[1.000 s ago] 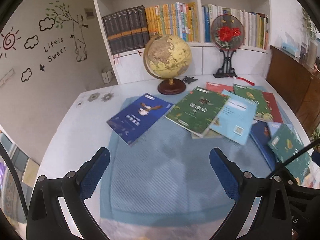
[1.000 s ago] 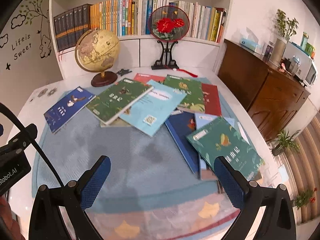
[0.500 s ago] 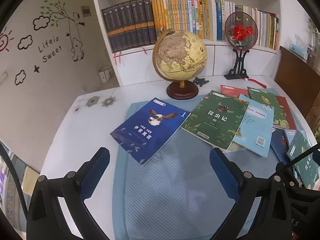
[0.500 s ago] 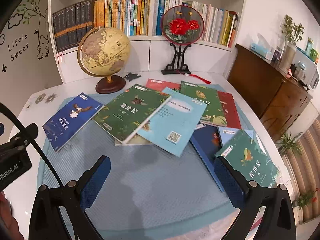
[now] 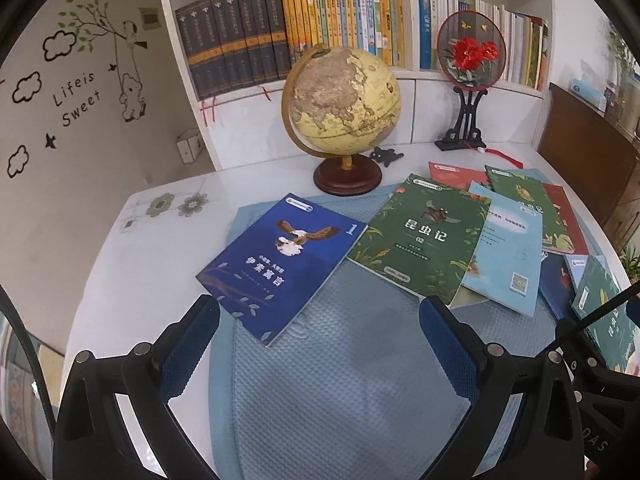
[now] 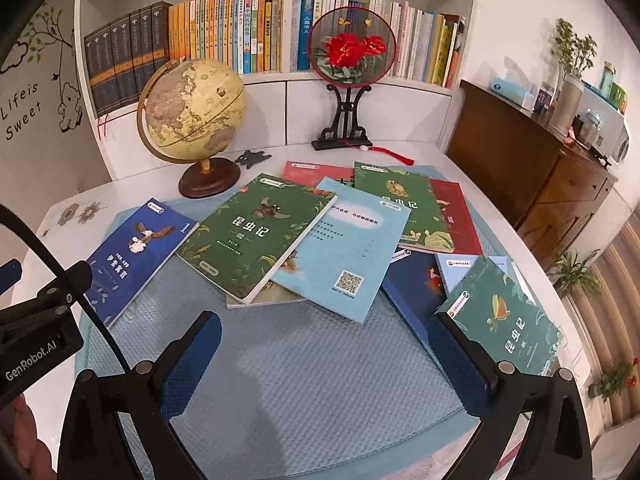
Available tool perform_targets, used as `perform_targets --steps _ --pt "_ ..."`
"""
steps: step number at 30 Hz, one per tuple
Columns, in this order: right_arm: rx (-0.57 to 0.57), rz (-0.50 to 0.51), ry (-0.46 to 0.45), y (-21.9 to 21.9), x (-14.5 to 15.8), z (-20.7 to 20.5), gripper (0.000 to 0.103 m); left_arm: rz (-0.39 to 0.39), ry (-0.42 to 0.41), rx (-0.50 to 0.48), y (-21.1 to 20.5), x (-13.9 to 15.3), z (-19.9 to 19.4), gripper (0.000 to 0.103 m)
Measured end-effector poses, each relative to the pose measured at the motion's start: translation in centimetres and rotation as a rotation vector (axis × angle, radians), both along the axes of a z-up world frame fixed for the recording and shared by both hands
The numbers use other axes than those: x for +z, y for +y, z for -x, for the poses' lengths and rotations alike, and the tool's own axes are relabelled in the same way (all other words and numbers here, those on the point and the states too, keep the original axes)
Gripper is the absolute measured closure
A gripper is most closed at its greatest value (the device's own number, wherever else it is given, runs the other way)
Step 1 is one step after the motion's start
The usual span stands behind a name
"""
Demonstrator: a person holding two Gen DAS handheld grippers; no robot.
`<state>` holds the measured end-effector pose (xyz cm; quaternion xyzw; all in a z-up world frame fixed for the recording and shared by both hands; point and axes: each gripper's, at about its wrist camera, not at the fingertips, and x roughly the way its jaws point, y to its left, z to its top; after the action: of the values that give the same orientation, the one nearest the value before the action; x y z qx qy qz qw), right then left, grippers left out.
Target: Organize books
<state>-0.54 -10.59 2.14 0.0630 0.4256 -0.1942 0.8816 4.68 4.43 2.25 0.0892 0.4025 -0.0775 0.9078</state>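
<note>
Blue "1" book (image 5: 282, 264) beside green "昆虫记 02" book (image 5: 422, 236)

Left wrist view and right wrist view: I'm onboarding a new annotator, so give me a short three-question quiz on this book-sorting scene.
1. True or false: the left tongs are shut on the dark blue paperback with an eagle on its cover.
2. Which lies on top: (A) the green insect-cover paperback marked 02 or (B) the light blue paperback with a QR code?
3. Fill in: the round yellow globe on a dark wooden base stands on the white ____.

Key
1. False: both the left tongs and the right tongs are open and hold nothing.
2. A.
3. Table.
</note>
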Motion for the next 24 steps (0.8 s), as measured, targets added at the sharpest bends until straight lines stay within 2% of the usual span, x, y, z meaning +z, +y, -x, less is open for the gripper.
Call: perform_targets --steps 10,15,24 --pt "0.03 0.011 0.019 1.3 -0.6 -1.4 0.0 0.026 0.044 0.068 2.8 -1.1 -2.0 0.003" --pt "0.06 -0.004 0.04 2.5 -1.3 -2.2 0.0 0.028 0.088 0.104 4.6 -2.6 -3.3 0.003" --pt "0.159 -0.061 0.108 6.3 -3.4 -4.0 0.0 -0.056 0.072 0.083 7.2 -3.5 -6.9 0.003"
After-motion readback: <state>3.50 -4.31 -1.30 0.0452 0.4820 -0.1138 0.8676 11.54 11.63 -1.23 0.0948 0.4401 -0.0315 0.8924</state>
